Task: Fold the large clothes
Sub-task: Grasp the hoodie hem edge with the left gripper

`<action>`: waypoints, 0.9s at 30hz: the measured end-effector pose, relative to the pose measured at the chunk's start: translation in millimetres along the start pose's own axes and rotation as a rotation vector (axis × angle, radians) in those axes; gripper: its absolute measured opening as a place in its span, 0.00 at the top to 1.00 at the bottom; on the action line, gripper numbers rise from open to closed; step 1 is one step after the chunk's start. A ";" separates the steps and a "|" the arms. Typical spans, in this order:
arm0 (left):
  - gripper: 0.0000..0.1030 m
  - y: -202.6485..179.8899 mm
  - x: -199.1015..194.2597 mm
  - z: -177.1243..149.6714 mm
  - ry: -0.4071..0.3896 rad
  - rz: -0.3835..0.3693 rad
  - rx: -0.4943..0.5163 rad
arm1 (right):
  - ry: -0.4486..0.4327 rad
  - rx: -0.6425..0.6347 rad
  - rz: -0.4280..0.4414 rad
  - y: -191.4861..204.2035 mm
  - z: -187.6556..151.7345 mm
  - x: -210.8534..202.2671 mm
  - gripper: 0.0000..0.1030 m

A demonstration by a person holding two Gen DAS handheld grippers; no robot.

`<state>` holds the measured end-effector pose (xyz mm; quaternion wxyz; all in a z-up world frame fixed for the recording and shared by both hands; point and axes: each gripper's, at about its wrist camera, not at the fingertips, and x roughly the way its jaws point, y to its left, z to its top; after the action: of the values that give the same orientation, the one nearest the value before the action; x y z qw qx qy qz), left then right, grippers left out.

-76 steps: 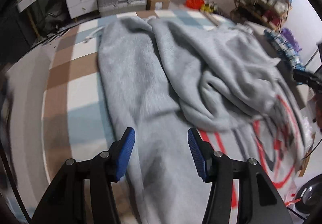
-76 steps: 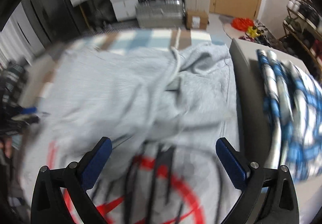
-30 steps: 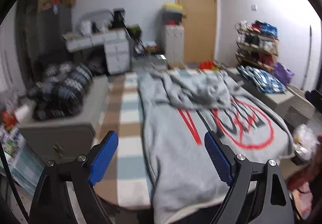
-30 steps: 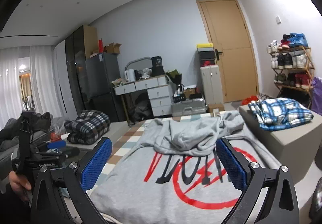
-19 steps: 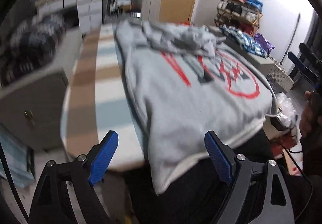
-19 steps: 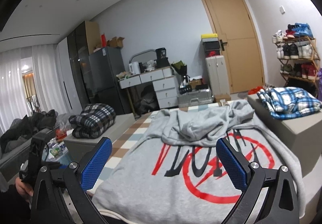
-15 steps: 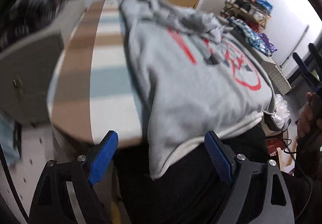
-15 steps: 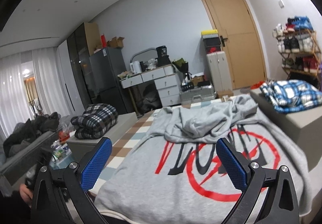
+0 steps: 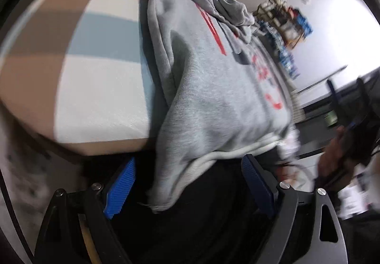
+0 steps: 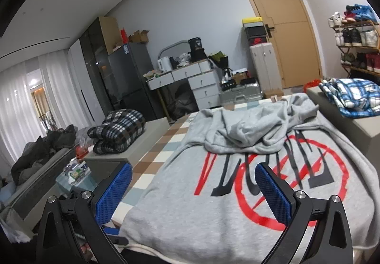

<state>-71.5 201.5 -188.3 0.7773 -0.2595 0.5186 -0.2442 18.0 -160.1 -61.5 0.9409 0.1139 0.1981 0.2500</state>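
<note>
Place: lived-in home, one room serving several uses
Entry: tan door [image 10: 282,26]; shoe rack [image 10: 356,38] loaded with trainers
Kitchen items: dark fridge [image 10: 128,74]; white kettle [image 10: 165,64]
Storage: white drawer desk [image 10: 190,83]
Window: sheer white curtains [image 10: 19,107]
Work surface: checked cloth table [image 10: 163,145]
Laundry: folded plaid garments [image 10: 118,130]

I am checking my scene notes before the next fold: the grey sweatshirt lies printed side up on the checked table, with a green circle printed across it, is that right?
Not quite: the circle on the grey sweatshirt is red, not green, as the right wrist view shows. The rest holds: it lies printed side up on the checked table.
</note>
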 end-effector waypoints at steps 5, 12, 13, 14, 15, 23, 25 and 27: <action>0.18 4.3 4.5 -0.3 0.005 -0.107 -0.024 | 0.002 0.001 0.012 2.8 -1.2 0.0 0.00; 0.36 0.1 11.7 -7.8 0.034 -0.120 0.027 | 0.005 0.019 0.007 -0.1 -2.8 -1.7 0.00; 0.51 0.1 9.8 -8.6 0.032 -0.120 0.032 | 0.006 0.026 0.005 -2.1 -3.1 -1.4 0.00; 0.60 0.0 9.3 -7.6 0.034 -0.131 0.035 | 0.009 0.041 0.005 -4.9 -3.7 -1.3 0.00; 0.77 -1.0 9.7 -6.0 0.039 -0.142 0.042 | 0.013 0.059 0.007 -8.1 -4.3 -1.4 0.00; 0.97 -28.8 -5.8 3.0 -0.023 -0.259 0.097 | 0.122 0.085 0.067 -12.5 -14.3 9.6 0.00; 0.98 -35.9 -13.4 9.5 -0.052 -0.304 0.100 | 0.181 0.006 0.074 -0.9 -22.2 17.6 0.00; 0.99 -43.4 -20.1 18.7 -0.089 -0.354 0.095 | 0.259 -0.089 0.088 13.5 -35.6 29.0 0.00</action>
<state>-65.7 185.0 -140.1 0.7558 -0.3201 0.4178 -0.3896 20.0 -129.6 -98.2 0.8998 0.0473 0.3011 0.3121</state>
